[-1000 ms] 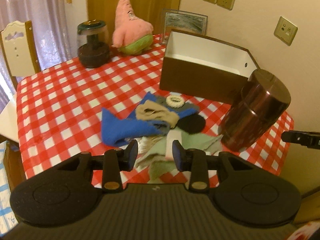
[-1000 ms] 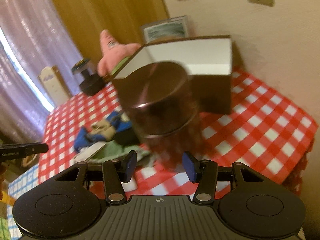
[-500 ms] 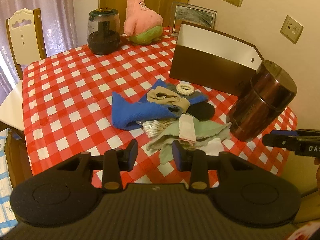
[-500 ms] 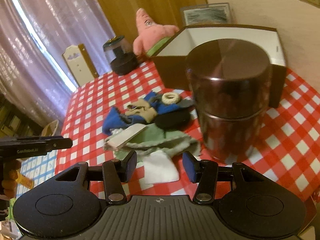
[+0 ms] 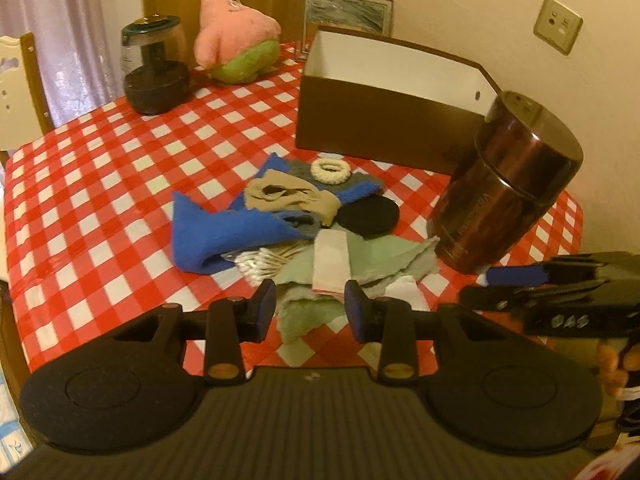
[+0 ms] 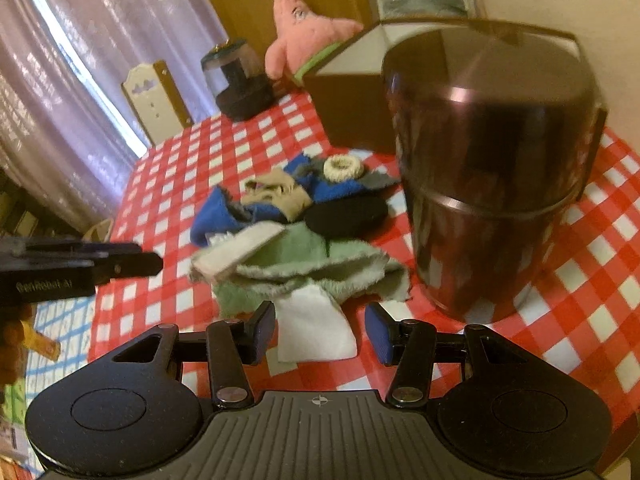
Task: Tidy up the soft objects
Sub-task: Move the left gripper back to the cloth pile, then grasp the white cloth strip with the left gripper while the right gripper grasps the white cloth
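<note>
The brown box [image 6: 352,120] is largely hidden behind the dark canister [image 6: 492,168] in the right wrist view, and its inside floor cannot be seen. The green cloth [image 5: 380,252] is partly covered by a pale strip [image 5: 331,260]. The chair [image 5: 16,92] is cut off by the left edge
</note>
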`<state>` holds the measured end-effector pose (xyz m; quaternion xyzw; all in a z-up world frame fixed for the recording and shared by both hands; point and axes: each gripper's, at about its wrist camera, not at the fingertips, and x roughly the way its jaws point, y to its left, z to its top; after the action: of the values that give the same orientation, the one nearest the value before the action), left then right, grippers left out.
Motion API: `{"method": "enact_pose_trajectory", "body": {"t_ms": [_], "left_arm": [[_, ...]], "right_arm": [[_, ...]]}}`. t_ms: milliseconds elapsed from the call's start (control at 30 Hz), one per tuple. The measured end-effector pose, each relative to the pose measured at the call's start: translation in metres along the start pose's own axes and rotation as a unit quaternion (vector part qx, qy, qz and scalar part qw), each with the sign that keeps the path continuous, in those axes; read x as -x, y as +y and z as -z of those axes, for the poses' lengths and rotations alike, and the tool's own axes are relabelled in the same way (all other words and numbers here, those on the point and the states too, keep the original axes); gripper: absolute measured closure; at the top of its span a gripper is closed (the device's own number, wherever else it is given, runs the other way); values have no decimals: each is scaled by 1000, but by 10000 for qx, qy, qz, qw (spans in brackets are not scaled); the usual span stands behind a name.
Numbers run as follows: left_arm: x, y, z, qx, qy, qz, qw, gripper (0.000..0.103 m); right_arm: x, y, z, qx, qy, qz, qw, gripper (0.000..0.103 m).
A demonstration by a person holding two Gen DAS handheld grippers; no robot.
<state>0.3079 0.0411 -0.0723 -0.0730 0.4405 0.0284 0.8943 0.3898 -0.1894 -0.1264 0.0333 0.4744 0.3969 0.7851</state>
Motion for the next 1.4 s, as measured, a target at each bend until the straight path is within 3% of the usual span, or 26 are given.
{"method": "enact_pose_trajectory", "body": {"t_ms": [467,567,700,733,867,1133,1400], "left_arm": [[-28,6,11,113,356,-55,9993,70],[-28,6,12,114,367,-51,9992,70],[-26,5,12,78,317,-41,9995,70],[-26,4,11,62,300,-32,9995,70],[-24,-1,7,-16,228,4,9997,70],[-33,-13,-4,-279,146,67,9995,69],[-61,-26,-12,-630,254,-81,9977,64]], "right_arm": [[-75,-1,13,977,174,19,9951,55],[-82,0,15,1102,257,6,9936,67],[-79,1,20,1257,273,-48,9917,100],[-76,1,20,1272,251,-86,9915,101],[-51,5,19,1296,77,-187,9914,101],[8,6,-3,766,-567,-205,9952,101],[17,6,-23,423,-908,-122,9949,101]]}}
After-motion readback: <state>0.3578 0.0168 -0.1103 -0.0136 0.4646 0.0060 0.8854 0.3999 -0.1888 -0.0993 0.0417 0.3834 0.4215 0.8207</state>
